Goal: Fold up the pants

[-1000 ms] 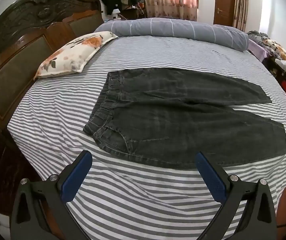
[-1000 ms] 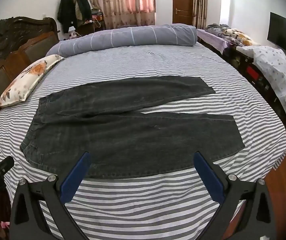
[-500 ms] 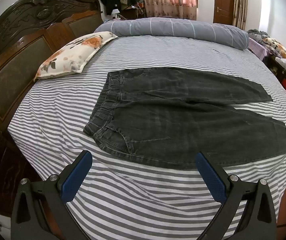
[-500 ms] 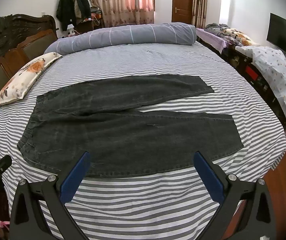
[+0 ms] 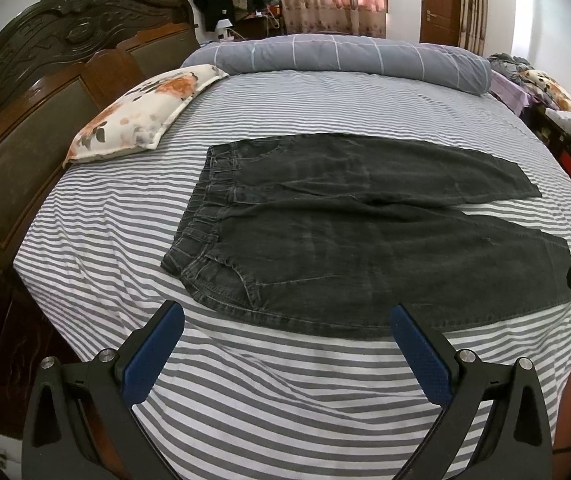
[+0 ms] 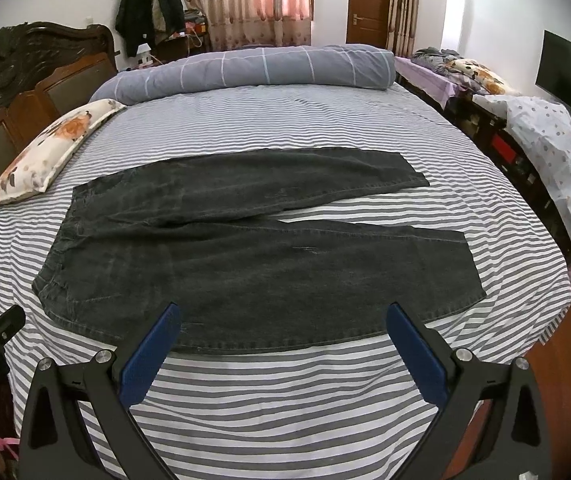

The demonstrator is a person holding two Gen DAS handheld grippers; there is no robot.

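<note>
Dark grey denim pants [image 5: 357, 232] [image 6: 253, 256] lie flat on the striped bed [image 5: 125, 216] [image 6: 285, 392], waistband to the left, both legs spread to the right with a gap between the hems. My left gripper [image 5: 285, 320] hangs open above the near edge of the pants, close to the waist end. My right gripper [image 6: 283, 318] hangs open above the near edge of the closer leg. Neither holds anything. Part of the other gripper shows at the right edge of the left wrist view and at the left edge of the right wrist view.
A floral pillow [image 5: 145, 112] [image 6: 49, 148] lies at the left by the dark wooden headboard [image 5: 45, 92]. A rolled grey quilt [image 5: 345, 56] [image 6: 253, 68] lies across the far side. Furniture under a dotted cloth [image 6: 553, 152] stands to the right of the bed.
Both views have shifted only slightly; the right gripper has risen a little and the pants sit lower in its view. The pants have not moved. Both grippers stay open.
</note>
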